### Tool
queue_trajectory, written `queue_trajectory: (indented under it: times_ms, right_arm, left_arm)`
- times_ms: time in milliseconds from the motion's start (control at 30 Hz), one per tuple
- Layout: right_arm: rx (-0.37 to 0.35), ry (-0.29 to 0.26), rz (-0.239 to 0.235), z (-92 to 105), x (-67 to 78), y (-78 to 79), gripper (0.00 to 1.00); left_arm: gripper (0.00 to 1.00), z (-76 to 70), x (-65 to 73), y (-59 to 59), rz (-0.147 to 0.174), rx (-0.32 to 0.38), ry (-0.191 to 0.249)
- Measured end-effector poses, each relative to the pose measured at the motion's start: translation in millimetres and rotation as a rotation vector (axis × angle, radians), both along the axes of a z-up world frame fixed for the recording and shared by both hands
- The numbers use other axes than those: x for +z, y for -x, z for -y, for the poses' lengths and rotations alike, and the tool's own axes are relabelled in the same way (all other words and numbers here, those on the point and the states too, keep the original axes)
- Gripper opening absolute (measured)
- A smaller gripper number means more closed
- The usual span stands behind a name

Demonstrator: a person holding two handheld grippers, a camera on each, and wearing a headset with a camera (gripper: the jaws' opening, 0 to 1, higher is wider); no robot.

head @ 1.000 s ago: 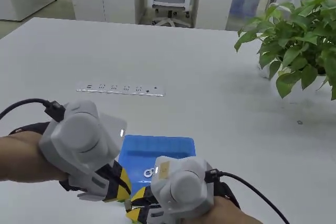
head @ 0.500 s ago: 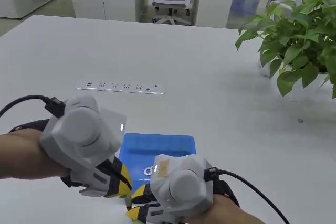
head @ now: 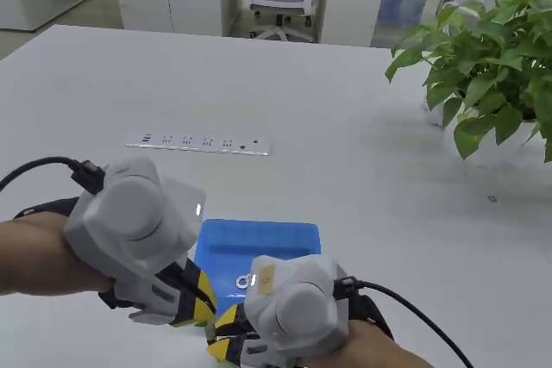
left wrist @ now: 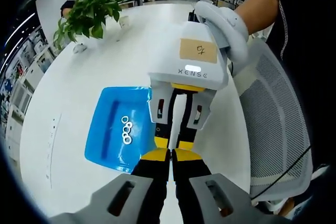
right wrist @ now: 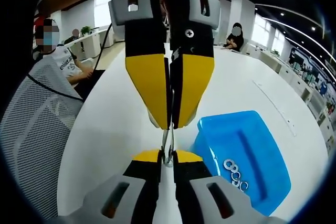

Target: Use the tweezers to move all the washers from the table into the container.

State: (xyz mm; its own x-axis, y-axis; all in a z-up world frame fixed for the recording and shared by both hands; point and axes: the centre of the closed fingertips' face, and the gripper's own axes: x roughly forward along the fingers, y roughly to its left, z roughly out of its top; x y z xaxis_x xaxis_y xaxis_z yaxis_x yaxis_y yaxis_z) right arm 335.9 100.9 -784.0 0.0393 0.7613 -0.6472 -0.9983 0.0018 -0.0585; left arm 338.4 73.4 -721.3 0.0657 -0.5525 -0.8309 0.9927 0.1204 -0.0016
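**Tweezers gripped from both ends, beside the washer tray**

Nearest the person, the left gripper (left wrist: pixel 170 153) and the right gripper (right wrist: pixel 168 156) meet tip to tip. Each has its jaws closed on the tweezers (right wrist: pixel 168 139), whose long axis runs along the line joining the two grippers. The blades lie almost together; whether the tips carry anything cannot be told. Just beyond, on the white table (head: pixel 345 170), sits the blue tray (head: pixel 259 239), off to one side of the tweezers' axis. A small cluster of washers (left wrist: pixel 127 129) lies on its floor, probably nearer the right gripper. Any reach toward them would have to turn sideways off that axis. Farther off are a power strip (head: pixel 198 144) and a potted plant (head: pixel 483 66).
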Motion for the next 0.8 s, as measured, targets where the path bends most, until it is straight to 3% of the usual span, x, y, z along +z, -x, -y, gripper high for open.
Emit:
queue_trajectory:
  times_ms: [400, 800]
  right_arm:
    - [0.009, 0.003, 0.011, -1.1, 1.9, 1.3, 0.10]
    - [0.005, -0.004, 0.023, -0.2, 12.6, 0.6, 0.10]
  left_arm:
    - [0.06, -1.2, 1.1, 2.4, 0.010, -0.010, -0.009]
    - [0.06, 0.1, 12.4, 3.3, 0.022, -0.015, -0.008]
